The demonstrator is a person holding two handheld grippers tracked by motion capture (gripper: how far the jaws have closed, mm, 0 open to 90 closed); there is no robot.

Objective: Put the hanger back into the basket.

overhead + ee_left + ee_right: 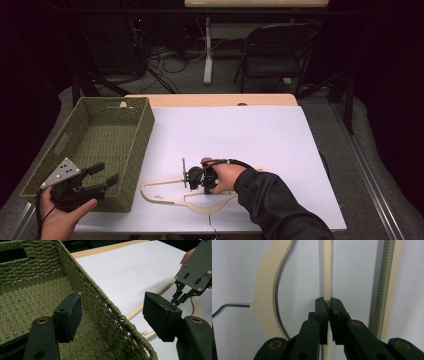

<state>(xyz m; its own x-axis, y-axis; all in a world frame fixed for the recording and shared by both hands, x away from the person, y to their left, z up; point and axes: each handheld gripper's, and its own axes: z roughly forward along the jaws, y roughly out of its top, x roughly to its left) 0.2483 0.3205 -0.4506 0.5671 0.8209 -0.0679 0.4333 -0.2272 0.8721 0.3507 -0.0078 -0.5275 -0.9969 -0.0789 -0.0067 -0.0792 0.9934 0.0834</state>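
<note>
A pale wooden clothes hanger (161,181) lies flat on the white sheet (240,130) near the table's front. My right gripper (192,177) is shut on its thin middle bar (327,270), jaws pinching it from both sides (327,302). The curved arm (265,277), a ribbed bar (387,277) and the metal hook (232,305) lie around the jaws. My left gripper (107,173) hangs open and empty over the near right corner of the green woven basket (145,130); its jaws (112,307) straddle the basket rim (100,295).
The basket's floor (32,290) looks bare. A folding chair (280,50), a white table leg (208,50) and floor cables (170,60) stand beyond the far wooden table edge (210,100). The other gripper's grey plate (197,267) is to the right.
</note>
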